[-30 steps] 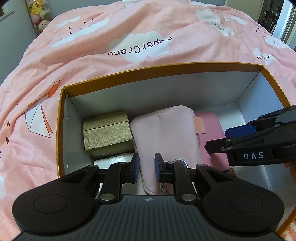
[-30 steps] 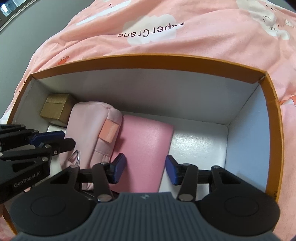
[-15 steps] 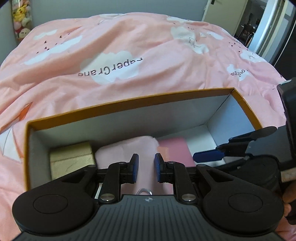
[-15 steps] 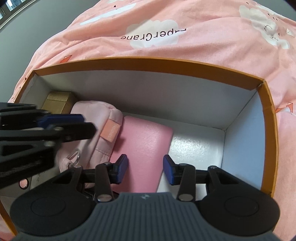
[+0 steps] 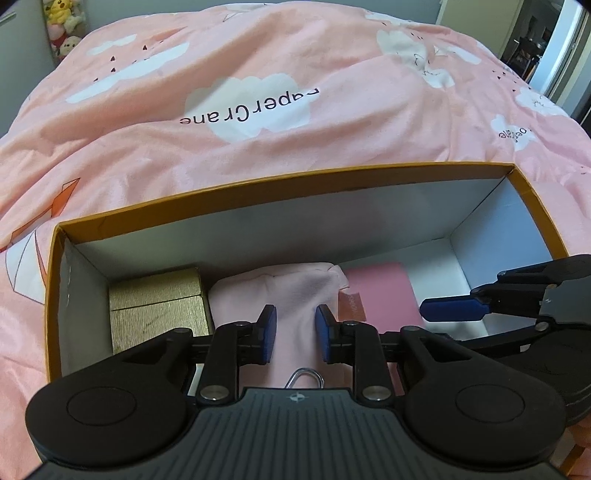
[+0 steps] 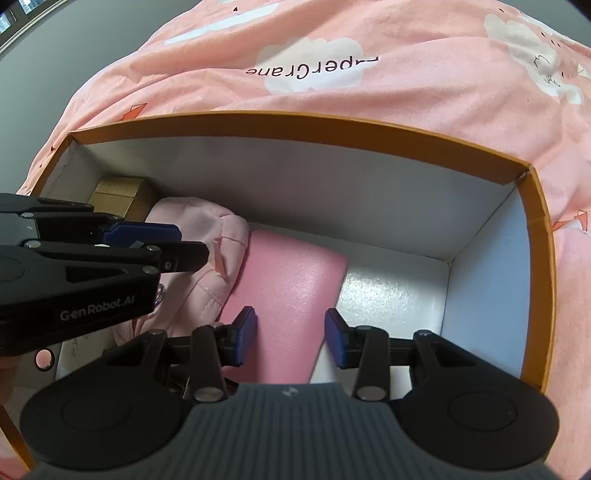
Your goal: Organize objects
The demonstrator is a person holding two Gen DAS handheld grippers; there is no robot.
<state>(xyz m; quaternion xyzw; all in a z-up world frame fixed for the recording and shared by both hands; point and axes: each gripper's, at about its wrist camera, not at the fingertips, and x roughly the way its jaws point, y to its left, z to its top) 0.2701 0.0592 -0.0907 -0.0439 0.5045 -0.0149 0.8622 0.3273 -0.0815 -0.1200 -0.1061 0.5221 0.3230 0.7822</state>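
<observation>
An orange-rimmed cardboard box (image 5: 258,184) (image 6: 332,127) with white walls lies on a pink bedspread. Inside are a gold gift box (image 5: 159,306) (image 6: 118,194) at the left, a pale pink fabric pouch (image 5: 291,291) (image 6: 199,229) with a metal ring (image 5: 304,376), and a flat pink wallet (image 5: 380,291) (image 6: 291,291). My left gripper (image 5: 294,334) is open and empty, above the pouch. My right gripper (image 6: 290,341) is open and empty, above the wallet. Each gripper shows in the other's view: the right one (image 5: 454,309), the left one (image 6: 147,236).
The bedspread (image 5: 258,92) with white clouds and "PaperCrane" print surrounds the box. The box floor (image 6: 391,291) is bare white at the right. Plush toys (image 5: 62,26) stand at the far left. A doorway (image 5: 535,40) is at the far right.
My left gripper has opened a little and pulled back and up from the pouch. The right gripper stays open over the wallet, its view nearly unchanged.
</observation>
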